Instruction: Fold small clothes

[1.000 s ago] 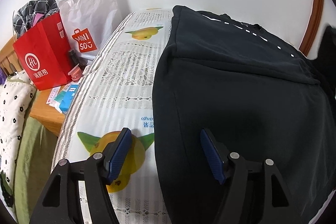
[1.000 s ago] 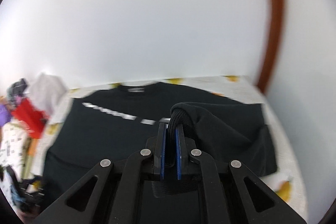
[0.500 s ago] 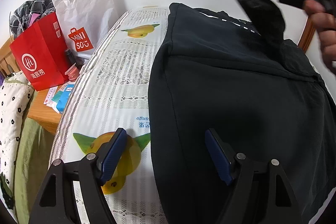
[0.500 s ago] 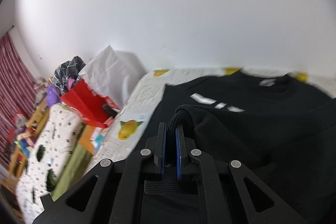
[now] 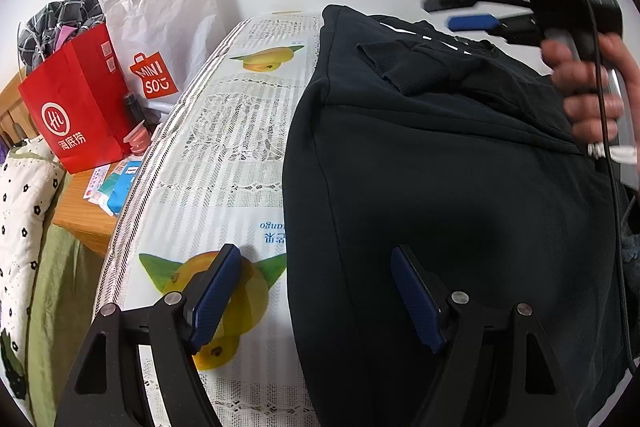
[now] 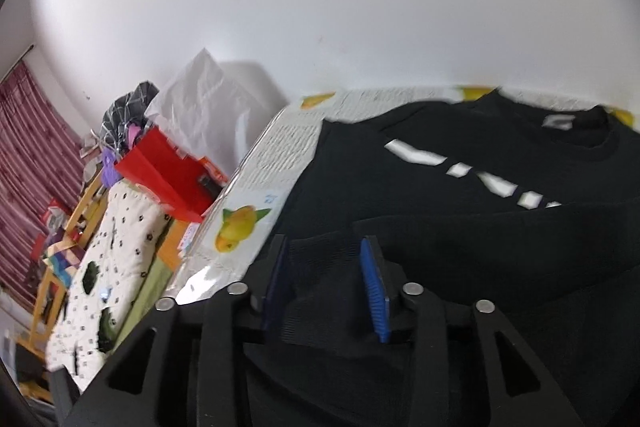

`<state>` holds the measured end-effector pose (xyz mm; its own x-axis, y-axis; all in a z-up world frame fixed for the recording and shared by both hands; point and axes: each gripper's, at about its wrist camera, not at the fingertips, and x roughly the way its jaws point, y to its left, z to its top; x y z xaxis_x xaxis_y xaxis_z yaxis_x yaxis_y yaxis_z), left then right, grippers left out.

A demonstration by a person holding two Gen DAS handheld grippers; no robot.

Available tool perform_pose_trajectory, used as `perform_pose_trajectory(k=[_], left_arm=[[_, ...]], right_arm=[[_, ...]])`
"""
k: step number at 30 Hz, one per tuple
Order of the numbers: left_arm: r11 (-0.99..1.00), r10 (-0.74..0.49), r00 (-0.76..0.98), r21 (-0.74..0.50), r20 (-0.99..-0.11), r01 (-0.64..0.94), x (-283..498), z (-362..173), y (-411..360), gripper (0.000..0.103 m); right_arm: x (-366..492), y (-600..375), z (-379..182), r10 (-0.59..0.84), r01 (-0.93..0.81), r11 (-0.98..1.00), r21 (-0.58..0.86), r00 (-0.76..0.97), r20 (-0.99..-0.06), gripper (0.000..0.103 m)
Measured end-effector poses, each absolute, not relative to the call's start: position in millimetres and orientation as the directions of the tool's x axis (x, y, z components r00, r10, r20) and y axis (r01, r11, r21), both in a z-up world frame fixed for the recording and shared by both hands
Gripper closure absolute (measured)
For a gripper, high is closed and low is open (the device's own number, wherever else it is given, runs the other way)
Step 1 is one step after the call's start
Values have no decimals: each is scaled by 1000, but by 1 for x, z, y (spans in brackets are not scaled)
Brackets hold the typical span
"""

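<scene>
A black sweatshirt (image 5: 440, 187) with white lettering lies flat on the fruit-print tablecloth (image 5: 224, 147). My left gripper (image 5: 316, 255) is open and straddles the garment's left edge near the hem, one finger over the printed mango, the other over black cloth. My right gripper (image 5: 440, 13), held by a hand (image 5: 592, 95), hovers over the chest at the far side. Its jaws are opening. In the right wrist view the ribbed sleeve cuff (image 6: 320, 267) lies loose between the right gripper (image 6: 324, 243) fingers, the pads clear of it. The folded-over cuff (image 5: 396, 67) rests on the sweatshirt (image 6: 440, 179).
Left of the table stand a red paper bag (image 5: 72, 115) and a white Miniso bag (image 5: 160, 39) on a low wooden stand (image 5: 80, 219), with small packets beside them. A spotted quilt (image 5: 20, 207) lies further left. A white wall backs the table.
The right gripper swung left and down with the sleeve, bringing it over the sweatshirt's body, then parted its jaws and let the cuff drop. The left gripper stayed put, its jaws slightly wider.
</scene>
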<state>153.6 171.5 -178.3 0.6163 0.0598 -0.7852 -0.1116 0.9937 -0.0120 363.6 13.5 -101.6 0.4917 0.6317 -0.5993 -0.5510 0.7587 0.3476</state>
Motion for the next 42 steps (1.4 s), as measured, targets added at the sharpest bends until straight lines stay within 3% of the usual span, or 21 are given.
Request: perform_pose_trajectory(k=[8, 11, 17, 21, 25, 30, 33, 40, 42], left_arm=[[994, 60, 616, -12, -786, -112, 154, -178, 171, 27], [993, 61, 616, -11, -785, -113, 154, -178, 172, 26], [993, 63, 614, -13, -787, -118, 154, -179, 172, 23], [993, 63, 617, -13, -784, -118, 154, -179, 173, 22], [993, 54, 621, -23, -782, -115, 147, -178, 171, 22], [994, 7, 613, -63, -790, -92, 127, -173, 163, 24], [994, -12, 607, -78, -795, -82, 111, -172, 158, 25], [993, 12, 624, -64, -781, -98, 74, -174, 154, 44], [992, 3, 620, -74, -784, -100, 73, -173, 154, 55]], right_arm=[[366, 27, -149, 428, -514, 849, 122, 533, -730, 72], [359, 39, -157, 369, -517, 856, 18, 587, -720, 72], [337, -2, -127, 446, -543, 834, 93, 566, -693, 68], [301, -63, -114, 386, -465, 883, 57, 653, -651, 56], [266, -132, -114, 312, -368, 928, 58, 683, -660, 56], [213, -233, -128, 73, -150, 987, -66, 767, -637, 56], [188, -288, -142, 50, -80, 997, -13, 735, -676, 56], [140, -349, -186, 61, -8, 997, 76, 676, -734, 56], [128, -350, -192, 87, -24, 995, 98, 682, -726, 56]])
